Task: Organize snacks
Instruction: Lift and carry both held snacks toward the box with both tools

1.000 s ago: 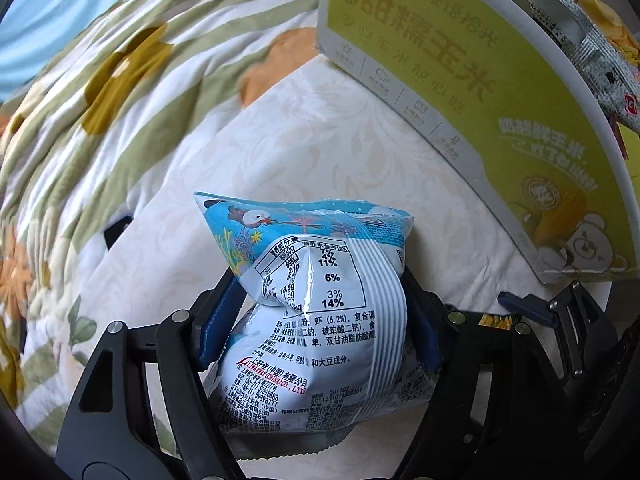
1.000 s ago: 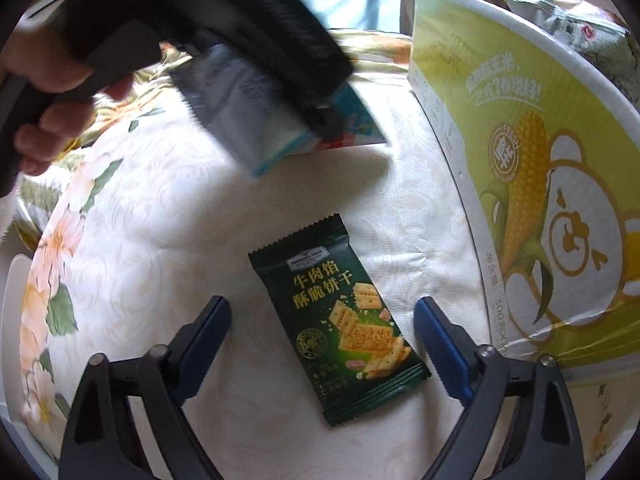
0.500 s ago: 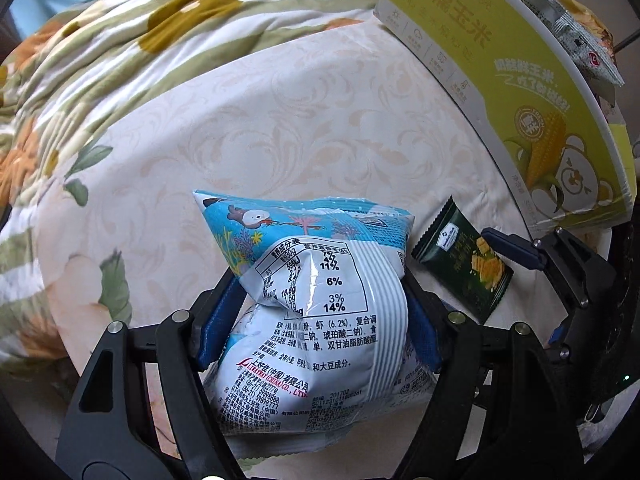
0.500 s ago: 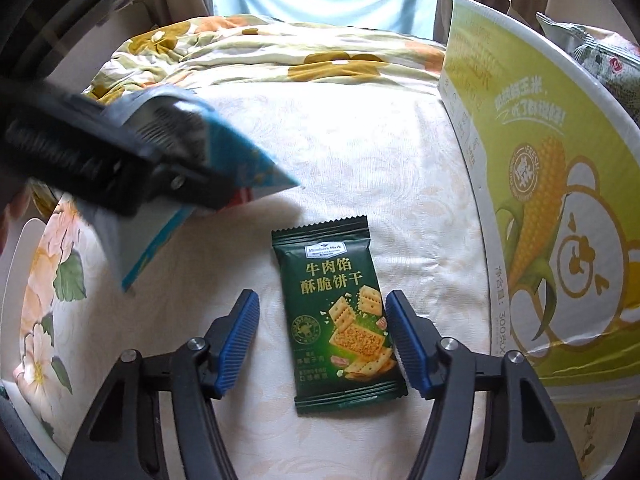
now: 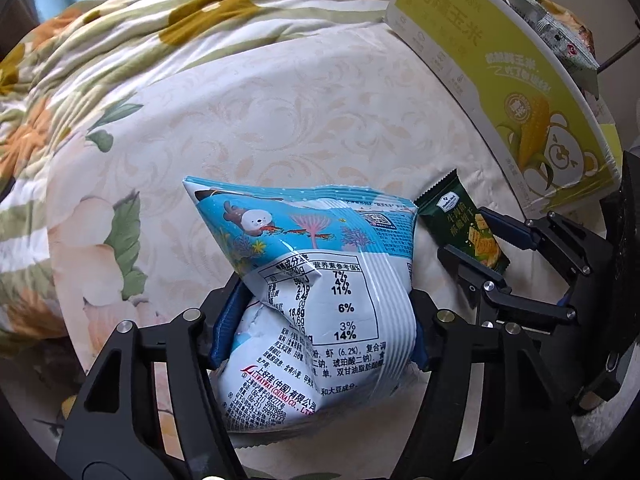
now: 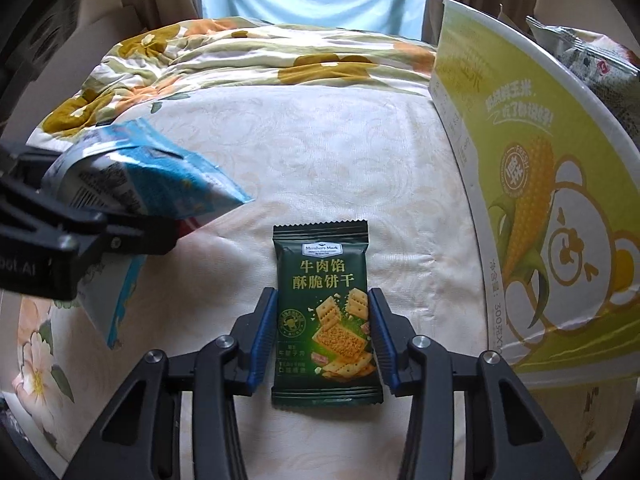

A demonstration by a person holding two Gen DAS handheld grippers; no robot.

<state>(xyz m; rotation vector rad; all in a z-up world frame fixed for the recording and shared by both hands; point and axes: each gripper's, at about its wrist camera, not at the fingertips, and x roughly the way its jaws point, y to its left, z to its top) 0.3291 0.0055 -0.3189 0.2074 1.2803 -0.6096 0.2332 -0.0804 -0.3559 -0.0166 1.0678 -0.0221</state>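
Observation:
My left gripper (image 5: pixel 320 320) grips a puffy blue and white snack bag (image 5: pixel 320 240) above the bed; its jaws are closing, and the blue pads dent the bag's sides. In the right wrist view the same bag (image 6: pixel 160 176) hangs at the left in that gripper (image 6: pixel 100 232). A dark green cracker packet (image 6: pixel 324 280) lies flat on the cream bed sheet (image 6: pixel 320 140). My right gripper (image 6: pixel 324 304) is shut on it, both pads against its long edges. The left wrist view shows that packet (image 5: pixel 460 220) held in the right gripper (image 5: pixel 476 240).
A tall yellow-green carton with a corn and bear print (image 6: pixel 540 200) stands at the right, with a silver snack bag (image 6: pixel 592 60) sticking out of its top. A crumpled floral quilt (image 6: pixel 240 60) lies at the far side of the bed.
The right jaws closed from wide open onto the green packet. The left gripper carried the blue bag from above the packet to its left and lower, squeezing it tighter.

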